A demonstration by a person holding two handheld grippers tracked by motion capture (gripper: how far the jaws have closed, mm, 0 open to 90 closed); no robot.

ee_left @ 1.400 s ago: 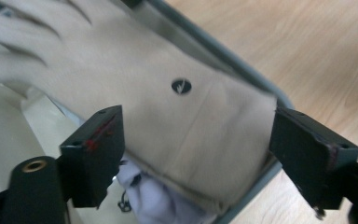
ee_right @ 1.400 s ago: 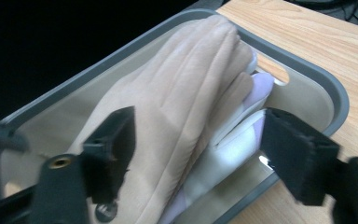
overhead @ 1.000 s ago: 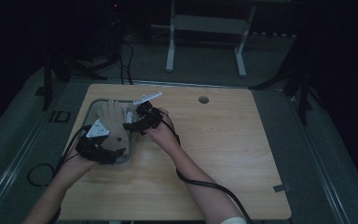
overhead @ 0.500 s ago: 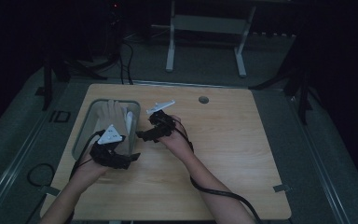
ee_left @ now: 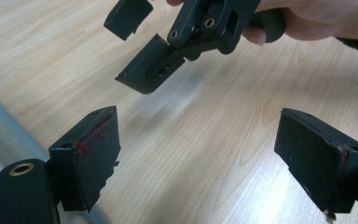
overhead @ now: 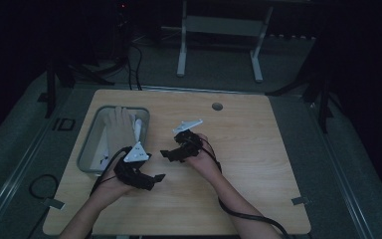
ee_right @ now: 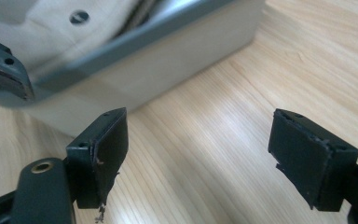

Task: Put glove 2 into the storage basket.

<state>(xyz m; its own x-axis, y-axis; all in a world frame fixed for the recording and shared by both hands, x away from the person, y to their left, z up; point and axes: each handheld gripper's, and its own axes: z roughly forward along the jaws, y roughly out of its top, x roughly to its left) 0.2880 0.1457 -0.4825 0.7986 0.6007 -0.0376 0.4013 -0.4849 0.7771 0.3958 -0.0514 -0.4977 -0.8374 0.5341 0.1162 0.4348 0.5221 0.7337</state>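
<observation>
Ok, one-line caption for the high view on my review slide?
Both hand-held grippers, left gripper and right gripper, open and empty above a wooden table, beside a clear bin holding a pale glove.

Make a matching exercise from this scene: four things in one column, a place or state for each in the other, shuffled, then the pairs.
Things:
1. clear rectangular plastic bin
2. beige cloth glove
3. left gripper
4. small round grommet hole

Places or states:
A. near the far edge of the wooden table
B. jaws open, empty
C. lying inside the bin
D. on the table's left part

Pairs: 1-D, 2-C, 3-B, 4-A
</observation>
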